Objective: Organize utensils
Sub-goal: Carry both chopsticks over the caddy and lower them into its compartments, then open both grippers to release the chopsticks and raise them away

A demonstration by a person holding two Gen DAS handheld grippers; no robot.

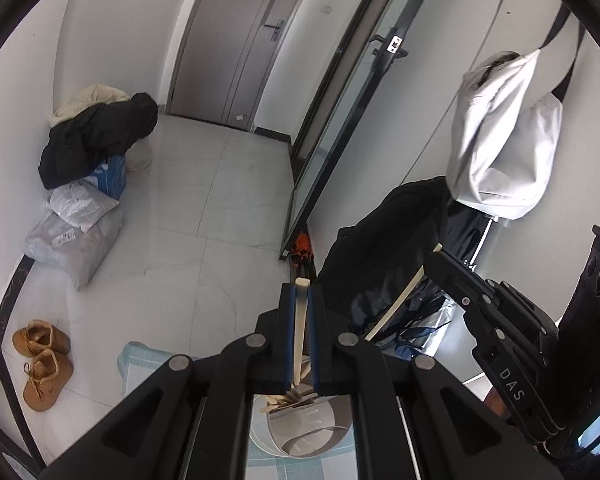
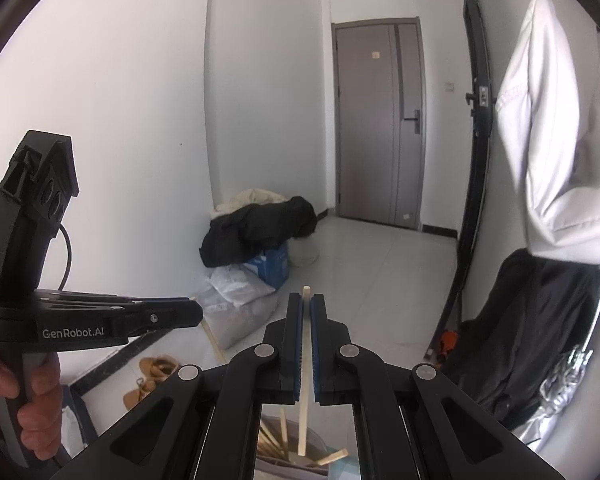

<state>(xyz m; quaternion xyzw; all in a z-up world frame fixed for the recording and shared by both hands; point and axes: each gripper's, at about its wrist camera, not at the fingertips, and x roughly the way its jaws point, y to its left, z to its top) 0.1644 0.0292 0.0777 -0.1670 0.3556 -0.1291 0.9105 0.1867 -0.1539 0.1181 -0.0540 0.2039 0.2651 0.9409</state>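
Both grippers are squeezing sticks — the left gripper (image 1: 300,300) is pinching one stick (image 1: 300,320), the right gripper (image 2: 306,304) another stick (image 2: 305,344), tips poking past the fingers.

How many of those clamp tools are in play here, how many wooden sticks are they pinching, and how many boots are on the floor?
Grippers: 2, the left gripper and the right gripper
Pinched wooden sticks: 2, the left stick and the right stick
Tan boots: 2, the near boot and the far boot
Total: 6
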